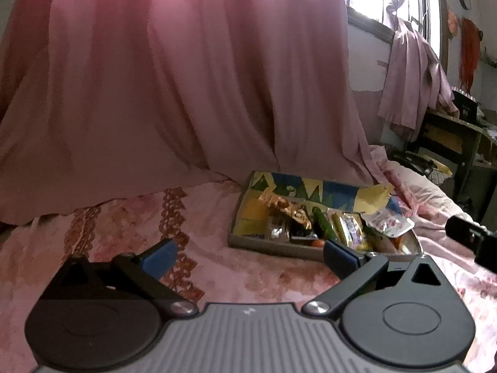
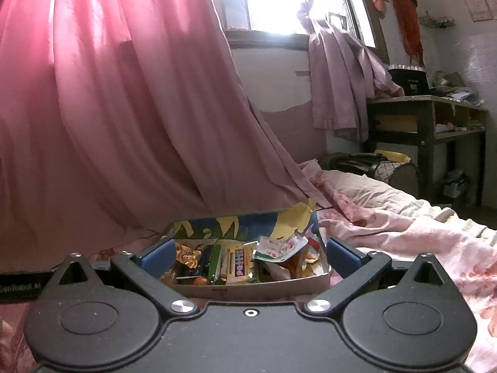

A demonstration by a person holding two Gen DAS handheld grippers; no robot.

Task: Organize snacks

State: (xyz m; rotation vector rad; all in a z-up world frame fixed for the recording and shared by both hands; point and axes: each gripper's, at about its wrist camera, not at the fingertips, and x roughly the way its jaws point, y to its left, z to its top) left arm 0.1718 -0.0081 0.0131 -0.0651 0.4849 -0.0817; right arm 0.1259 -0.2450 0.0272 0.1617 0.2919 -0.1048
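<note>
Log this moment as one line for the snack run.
stage: approach | left gripper: open, empty | right gripper: open, empty | snack box: on bed, packets inside | contact: none

Both claws stand spread wide with nothing gripped. The left claw (image 1: 248, 256) points forward and slightly downward, its two blue-padded fingers (image 1: 157, 259) splayed far apart on black linkage arms, the gap between them bare of any held item. The right claw (image 2: 250, 256) holds a like pose, tilted a little below level, its blue pads (image 2: 158, 256) at full spread and pressing on nothing. In the left wrist view, a dark block at the far right edge, beyond the left claw's right finger, is part of the right claw (image 1: 469, 234).
</note>
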